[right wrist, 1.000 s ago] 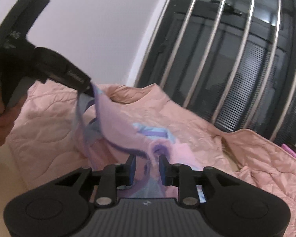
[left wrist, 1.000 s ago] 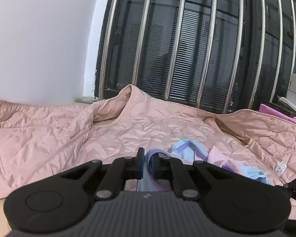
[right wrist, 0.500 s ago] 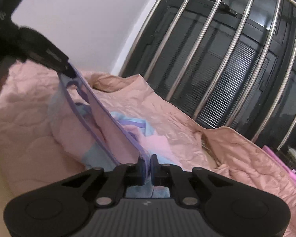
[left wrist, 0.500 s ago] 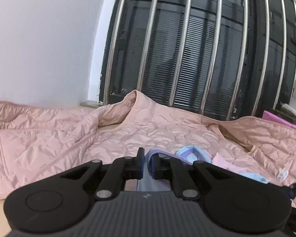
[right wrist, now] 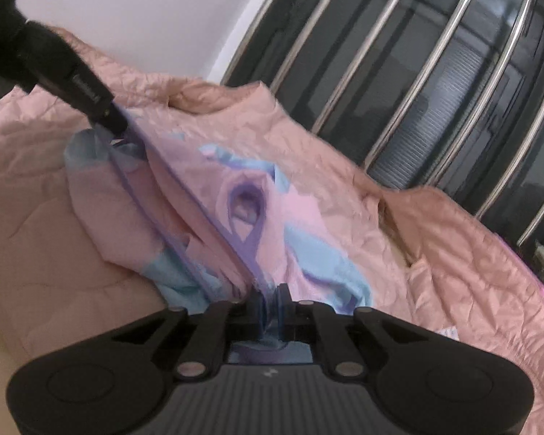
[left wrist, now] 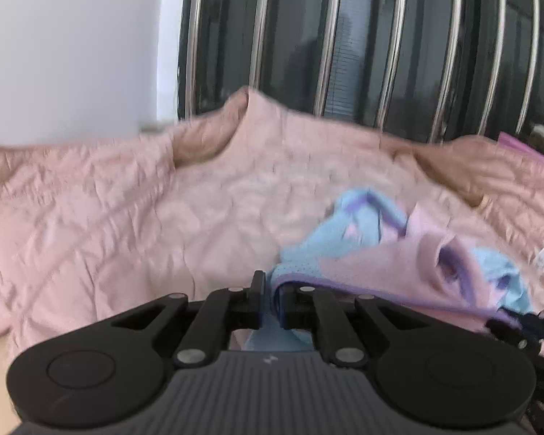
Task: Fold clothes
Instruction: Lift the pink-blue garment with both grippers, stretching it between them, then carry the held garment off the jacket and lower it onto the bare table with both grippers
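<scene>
Pinching one purple-trimmed hem between them, left gripper [left wrist: 271,302] & right gripper [right wrist: 271,308], both clamped on pastel garment [right wrist: 185,195], stretch its edge taut above pink quilted jacket [left wrist: 134,214], prob. to square it for folding.

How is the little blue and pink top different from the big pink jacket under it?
The little top mixes blue, pink and purple trim; the quilted jacket is all pink. The top is smaller and bunched; the jacket lies spread out. Both hand-held grippers pinch the top, not the jacket. Both are soft clothes.
</scene>
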Demonstrator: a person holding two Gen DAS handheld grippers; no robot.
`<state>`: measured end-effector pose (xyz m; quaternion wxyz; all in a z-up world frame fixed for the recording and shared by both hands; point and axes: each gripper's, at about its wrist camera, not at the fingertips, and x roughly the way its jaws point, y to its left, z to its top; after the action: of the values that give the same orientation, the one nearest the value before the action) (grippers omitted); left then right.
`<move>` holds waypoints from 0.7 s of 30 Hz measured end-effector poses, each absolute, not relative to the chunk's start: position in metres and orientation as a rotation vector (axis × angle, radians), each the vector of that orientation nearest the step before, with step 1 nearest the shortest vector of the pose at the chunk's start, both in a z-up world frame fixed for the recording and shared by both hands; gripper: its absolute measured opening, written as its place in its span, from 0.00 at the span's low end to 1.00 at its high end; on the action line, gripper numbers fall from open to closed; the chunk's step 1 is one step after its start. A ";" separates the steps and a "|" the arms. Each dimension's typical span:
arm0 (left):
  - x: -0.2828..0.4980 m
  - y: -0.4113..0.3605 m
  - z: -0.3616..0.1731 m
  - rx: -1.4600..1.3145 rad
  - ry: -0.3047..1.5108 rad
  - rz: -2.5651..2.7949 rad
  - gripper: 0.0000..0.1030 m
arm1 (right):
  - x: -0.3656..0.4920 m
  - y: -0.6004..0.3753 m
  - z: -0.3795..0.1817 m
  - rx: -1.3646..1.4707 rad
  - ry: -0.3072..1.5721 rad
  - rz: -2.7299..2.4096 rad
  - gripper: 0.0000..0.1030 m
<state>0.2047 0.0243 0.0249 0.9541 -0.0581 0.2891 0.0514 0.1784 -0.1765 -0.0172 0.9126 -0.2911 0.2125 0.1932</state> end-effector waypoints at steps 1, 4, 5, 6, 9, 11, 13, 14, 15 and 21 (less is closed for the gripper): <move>0.207 0.025 0.021 -0.127 0.610 0.101 0.06 | 0.179 -0.177 -0.017 -0.595 0.443 0.397 0.04; 0.211 0.028 0.016 -0.144 0.640 0.099 0.06 | 0.185 -0.183 -0.013 -0.520 0.478 0.404 0.04; 0.210 0.028 0.015 -0.142 0.642 0.099 0.06 | 0.188 -0.186 -0.012 -0.483 0.493 0.409 0.04; 0.210 0.028 0.015 -0.139 0.643 0.100 0.06 | 0.191 -0.191 -0.010 -0.444 0.506 0.415 0.04; 0.210 0.023 0.012 -0.107 0.641 0.102 0.07 | 0.200 -0.202 -0.007 -0.343 0.541 0.430 0.04; 0.211 0.018 0.012 -0.067 0.638 0.106 0.07 | 0.201 -0.201 -0.008 -0.344 0.542 0.422 0.04; 0.210 0.012 0.011 -0.023 0.629 0.113 0.07 | 0.199 -0.197 -0.008 -0.365 0.536 0.413 0.04; 0.209 0.010 0.010 -0.011 0.626 0.115 0.07 | 0.199 -0.196 -0.008 -0.372 0.531 0.409 0.04; 0.207 0.012 0.010 -0.021 0.628 0.120 0.07 | 0.198 -0.195 -0.008 -0.373 0.526 0.406 0.04; 0.159 0.024 0.031 -0.111 0.613 0.097 0.04 | 0.155 -0.215 0.008 -0.242 0.465 0.371 0.03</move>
<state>0.1588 0.0236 0.0313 0.9507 -0.0546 0.3014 0.0478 0.1553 -0.2146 0.0083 0.9489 -0.1188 0.2287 0.1824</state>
